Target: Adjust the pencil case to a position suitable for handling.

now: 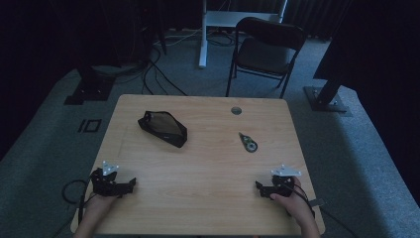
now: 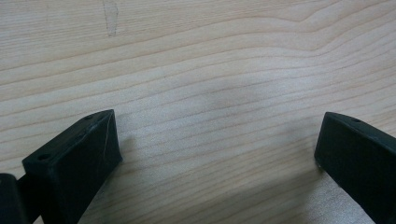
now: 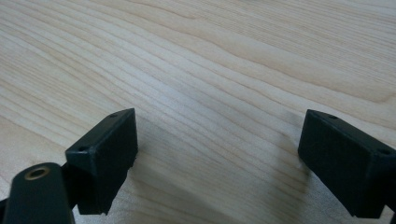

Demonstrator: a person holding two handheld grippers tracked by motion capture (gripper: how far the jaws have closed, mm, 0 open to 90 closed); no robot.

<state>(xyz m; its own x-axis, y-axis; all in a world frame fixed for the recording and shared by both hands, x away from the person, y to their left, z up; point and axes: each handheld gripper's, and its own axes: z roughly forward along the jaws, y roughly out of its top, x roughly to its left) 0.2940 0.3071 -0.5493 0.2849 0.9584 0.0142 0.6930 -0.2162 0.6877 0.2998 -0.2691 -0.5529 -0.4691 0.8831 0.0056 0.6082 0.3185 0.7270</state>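
**Both grippers rest at the near corners, jaws spread, objects well ahead**

The left gripper (image 1: 130, 185) sits by the near-left corner of the wooden table (image 1: 208, 168), close to the left edge, its jaws pointing inward across the board. The left gripper view shows them spread wide over bare wood grain with nothing between them. The right gripper (image 1: 258, 187) lies near the near-right corner, just inside the right edge, pointing inward too; its own view shows the jaws equally wide apart and empty.

Between the two grippers the near half of the table is open wood. Farther off, a black pouch (image 1: 162, 128) lies left of centre, set at an angle, well apart from the left gripper. A small correction-tape dispenser (image 1: 248, 142) lies right of centre, well ahead of the right gripper, with a round grommet (image 1: 236, 110) near the far edge behind it. A folding chair (image 1: 266, 49) stands on the floor beyond the far edge.
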